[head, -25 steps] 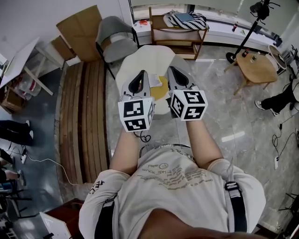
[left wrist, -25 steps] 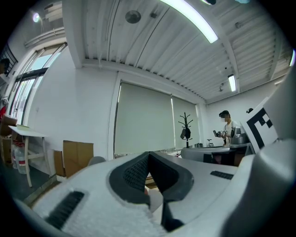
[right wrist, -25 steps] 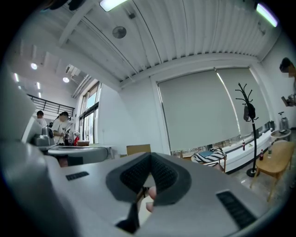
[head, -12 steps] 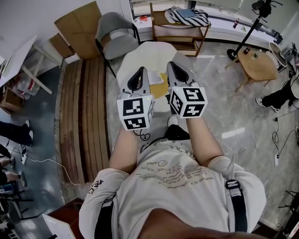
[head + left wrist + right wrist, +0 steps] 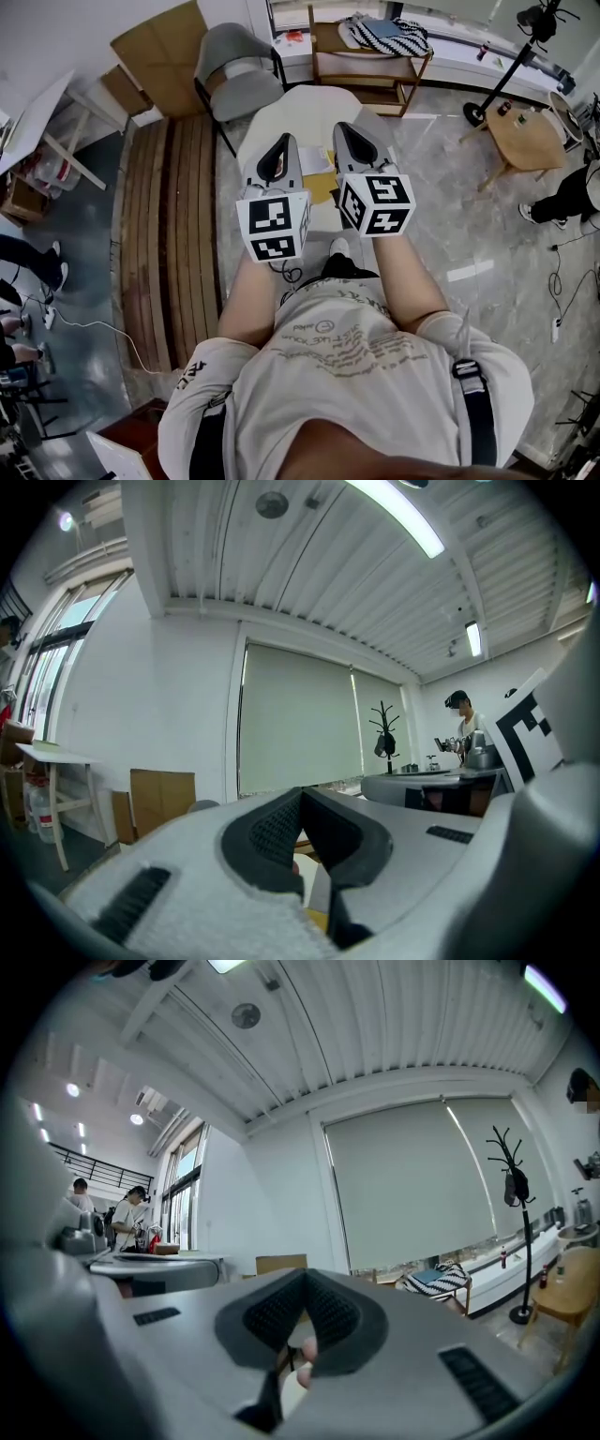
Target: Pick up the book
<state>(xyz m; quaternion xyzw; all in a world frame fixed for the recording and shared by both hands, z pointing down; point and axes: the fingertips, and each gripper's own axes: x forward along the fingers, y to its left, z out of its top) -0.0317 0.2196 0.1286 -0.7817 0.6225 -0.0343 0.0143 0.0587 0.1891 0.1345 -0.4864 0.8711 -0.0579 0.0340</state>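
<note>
Head view looks steeply down on the person's forearms, held out side by side, each hand carrying a claw topped by a black-and-white marker cube. The left claw (image 5: 284,141) and the right claw (image 5: 343,128) both point level over a round white bench (image 5: 309,108). A flat yellow book (image 5: 323,186) lies on that bench. It shows in the gap between the two claws and is partly hidden by them, with a white paper sheet (image 5: 314,161) just beside it. In the left gripper view the left claw (image 5: 301,794) is pressed together at its tips, pinching nothing. In the right gripper view the right claw (image 5: 305,1274) is likewise pressed together and holds nothing. A grey upholstered chair (image 5: 234,75) stands beyond the bench, near a low wooden shelf (image 5: 366,70).
</note>
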